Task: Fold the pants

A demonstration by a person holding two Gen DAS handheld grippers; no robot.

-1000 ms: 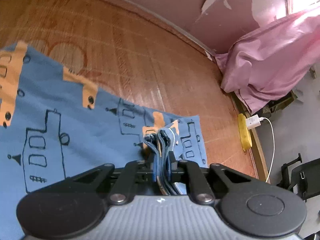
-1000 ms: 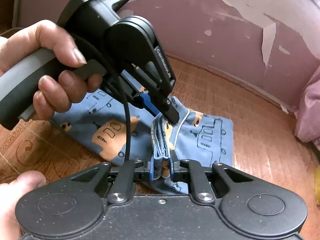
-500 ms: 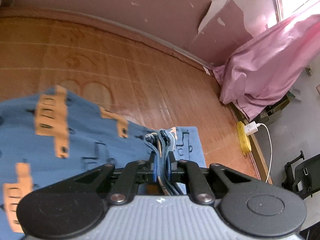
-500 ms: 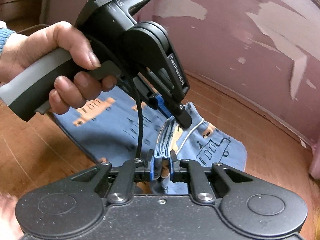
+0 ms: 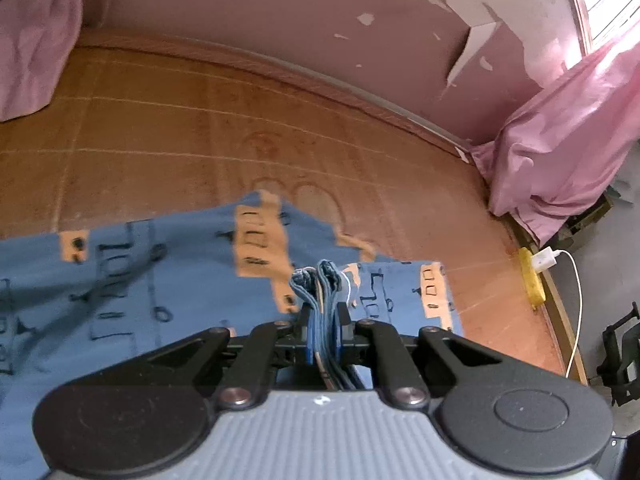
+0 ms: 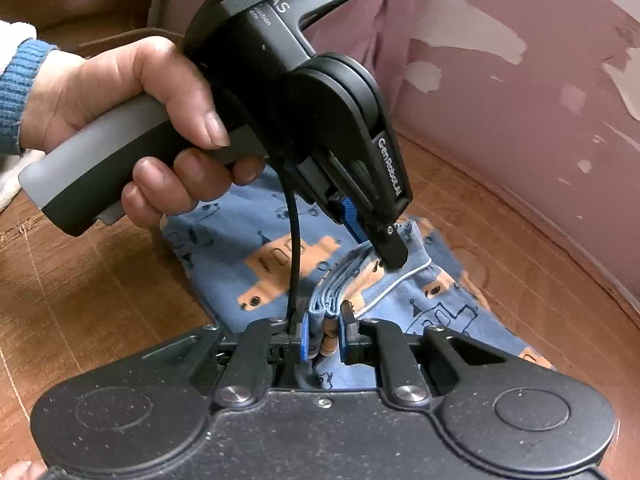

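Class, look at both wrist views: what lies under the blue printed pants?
Under the blue pants is the brown patterned mat, showing bare all around them. Both the left gripper and right gripper pinch bunched edge layers. Whatever lies directly beneath the fabric is covered.

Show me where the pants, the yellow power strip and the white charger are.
pants (image 5: 168,280): left wrist view, on the flat blue fabric.
yellow power strip (image 5: 533,286): left wrist view, on its body.
white charger (image 5: 547,259): left wrist view, on the plug block.
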